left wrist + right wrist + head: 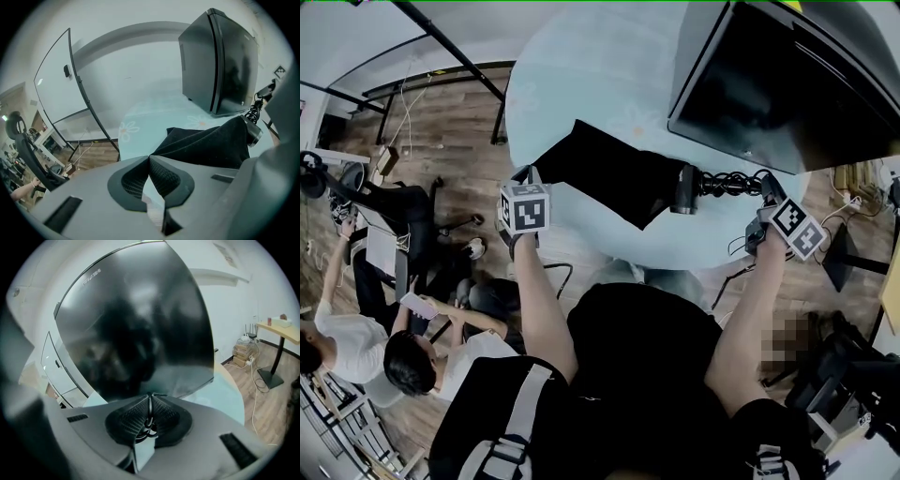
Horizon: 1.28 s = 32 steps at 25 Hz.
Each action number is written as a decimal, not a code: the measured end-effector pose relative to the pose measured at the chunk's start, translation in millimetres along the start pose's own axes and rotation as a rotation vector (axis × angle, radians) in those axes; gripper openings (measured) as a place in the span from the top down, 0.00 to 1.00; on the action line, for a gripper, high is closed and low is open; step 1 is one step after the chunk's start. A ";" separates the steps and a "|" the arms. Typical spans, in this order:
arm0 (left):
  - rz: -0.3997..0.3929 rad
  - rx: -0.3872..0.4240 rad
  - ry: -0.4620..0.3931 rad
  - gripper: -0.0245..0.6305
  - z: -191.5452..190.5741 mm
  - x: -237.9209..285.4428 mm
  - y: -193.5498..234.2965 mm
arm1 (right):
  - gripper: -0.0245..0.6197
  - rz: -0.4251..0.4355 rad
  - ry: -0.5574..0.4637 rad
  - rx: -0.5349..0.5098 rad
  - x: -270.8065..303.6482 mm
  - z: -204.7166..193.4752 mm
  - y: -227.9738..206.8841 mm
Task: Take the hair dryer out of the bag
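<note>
**Fig.** R tongs [150, 397] closed on the black coiled cord [727, 183]. L tongs [149, 157] closed at the tips, right at a corner of the black fabric bag [609, 169]; whether cloth is nipped can't be told. Risk: pulling by the cord alone may stretch the coils or let them slip thru the pads. If L isn't anchoring, the bag prob. slides w/ the dryer across the pale round table [581, 84]. Black barrel-shaped hair dryer [684, 189] lies btwn the tongs at the bag mouth, nearer R, joined to it by the cord
</note>
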<state>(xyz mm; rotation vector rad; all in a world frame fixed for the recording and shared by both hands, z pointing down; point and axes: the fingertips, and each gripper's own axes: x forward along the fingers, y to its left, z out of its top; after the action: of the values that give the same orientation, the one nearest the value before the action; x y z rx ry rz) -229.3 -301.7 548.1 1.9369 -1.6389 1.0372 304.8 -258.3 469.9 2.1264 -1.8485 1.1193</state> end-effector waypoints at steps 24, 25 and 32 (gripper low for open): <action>-0.263 0.024 -0.190 0.96 40.4 -20.9 -134.8 | 0.91 -0.171 0.035 0.107 -74.9 -74.9 -74.4; -0.274 0.020 -0.189 0.96 39.6 -23.4 -143.5 | 0.91 -0.169 0.040 0.115 -77.2 -81.7 -75.5; -0.354 0.033 -0.163 0.96 19.7 -57.6 -201.9 | 0.91 -0.118 0.077 0.170 -97.9 -136.5 -76.2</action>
<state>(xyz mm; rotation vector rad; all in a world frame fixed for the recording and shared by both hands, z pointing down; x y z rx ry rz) -32.3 -230.2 524.4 2.2787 -1.2929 0.7886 312.7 -87.7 539.7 2.2127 -1.6254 1.3529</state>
